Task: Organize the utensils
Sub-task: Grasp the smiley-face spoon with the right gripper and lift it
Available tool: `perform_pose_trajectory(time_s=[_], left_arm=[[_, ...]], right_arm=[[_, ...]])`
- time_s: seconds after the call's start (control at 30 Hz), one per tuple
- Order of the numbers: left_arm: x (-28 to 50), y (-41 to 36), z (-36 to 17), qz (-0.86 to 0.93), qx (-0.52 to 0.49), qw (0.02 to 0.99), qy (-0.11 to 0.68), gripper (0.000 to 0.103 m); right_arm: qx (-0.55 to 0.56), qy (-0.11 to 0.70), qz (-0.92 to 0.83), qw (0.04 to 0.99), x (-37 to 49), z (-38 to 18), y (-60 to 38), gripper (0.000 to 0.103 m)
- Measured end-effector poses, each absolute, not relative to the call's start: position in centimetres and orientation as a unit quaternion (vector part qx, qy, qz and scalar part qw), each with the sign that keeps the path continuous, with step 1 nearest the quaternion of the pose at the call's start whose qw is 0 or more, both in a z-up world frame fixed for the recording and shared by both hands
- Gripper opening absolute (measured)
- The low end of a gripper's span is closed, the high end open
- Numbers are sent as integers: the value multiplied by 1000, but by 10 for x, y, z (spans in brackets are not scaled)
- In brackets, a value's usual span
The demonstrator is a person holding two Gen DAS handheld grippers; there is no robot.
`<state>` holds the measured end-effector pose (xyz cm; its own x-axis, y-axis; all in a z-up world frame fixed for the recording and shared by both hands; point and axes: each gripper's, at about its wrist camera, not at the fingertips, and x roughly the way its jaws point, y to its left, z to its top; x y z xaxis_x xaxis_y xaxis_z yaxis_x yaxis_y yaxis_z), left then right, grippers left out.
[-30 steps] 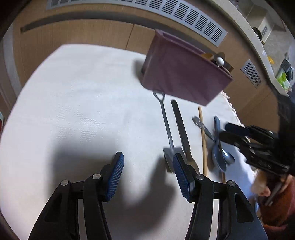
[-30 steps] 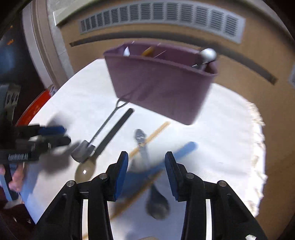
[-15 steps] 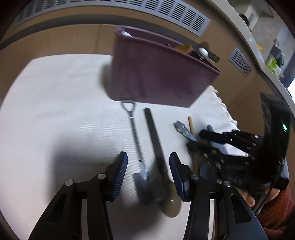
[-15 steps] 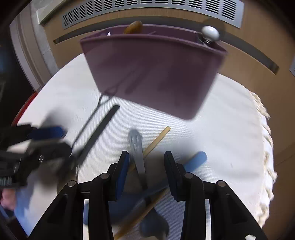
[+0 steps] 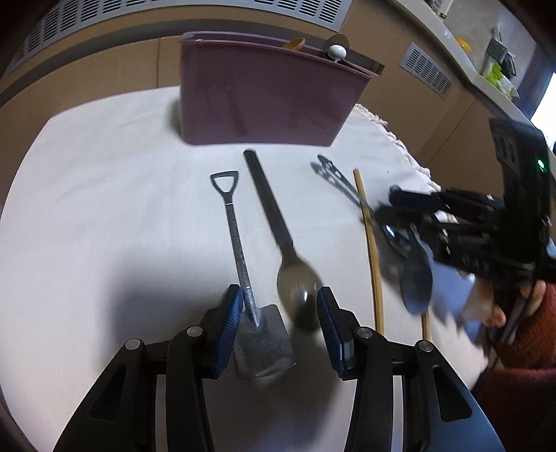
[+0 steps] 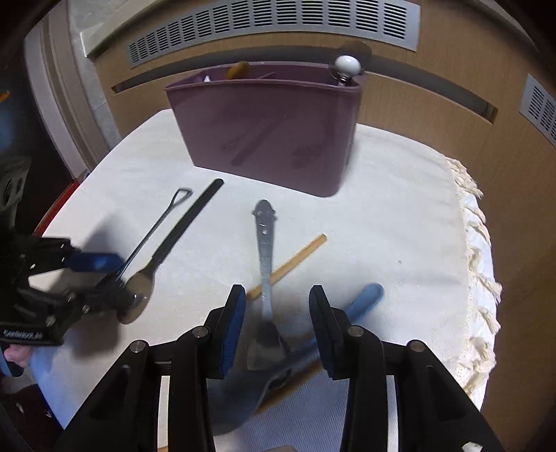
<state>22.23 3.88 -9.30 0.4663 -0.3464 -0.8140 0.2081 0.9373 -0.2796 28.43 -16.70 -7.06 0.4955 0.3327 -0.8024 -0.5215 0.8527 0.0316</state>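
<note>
A purple utensil holder [image 5: 267, 94] [image 6: 267, 128] stands at the back of the white cloth with a few utensils in it. My left gripper [image 5: 278, 309] is open, low over the shovel-shaped spoon [image 5: 239, 250] and the black-handled spoon [image 5: 278, 229], its fingers straddling both bowls. My right gripper [image 6: 276, 306] is open over the silver spoon [image 6: 266, 250], which crosses a wooden chopstick [image 6: 288, 266] and a blue spoon [image 6: 361, 299]. Each gripper also shows in the other's view, the right gripper [image 5: 392, 208] at the right and the left gripper [image 6: 107, 274] at the left.
The white cloth [image 6: 399, 222] has a fringed edge [image 6: 479, 243] at the right. Wooden cabinet fronts with vent grilles [image 6: 278, 24] rise close behind the holder. A second chopstick [image 5: 425, 327] lies near the table's front.
My left gripper moved right and down until it straddled the shovel spoon and black-handled spoon, and narrowed somewhat. My right gripper lowered over the silver spoon.
</note>
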Motion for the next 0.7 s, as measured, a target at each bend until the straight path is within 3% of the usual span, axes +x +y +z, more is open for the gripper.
perform_pose_trajectory(time_s=[0.37,0.43,0.7], left_arm=[[210,64,-87,-133,-118,848,499,45],[212,66,-85,-130,-125,850,495,45],[235,65,-67,-114,-123,863,477,45]], right_arm=[[-115,452,259,846,330,-84,-124,24],[-114,446,258,849,330,-84,-123,11],[-57,402,259,876,304,-40,-151,11]])
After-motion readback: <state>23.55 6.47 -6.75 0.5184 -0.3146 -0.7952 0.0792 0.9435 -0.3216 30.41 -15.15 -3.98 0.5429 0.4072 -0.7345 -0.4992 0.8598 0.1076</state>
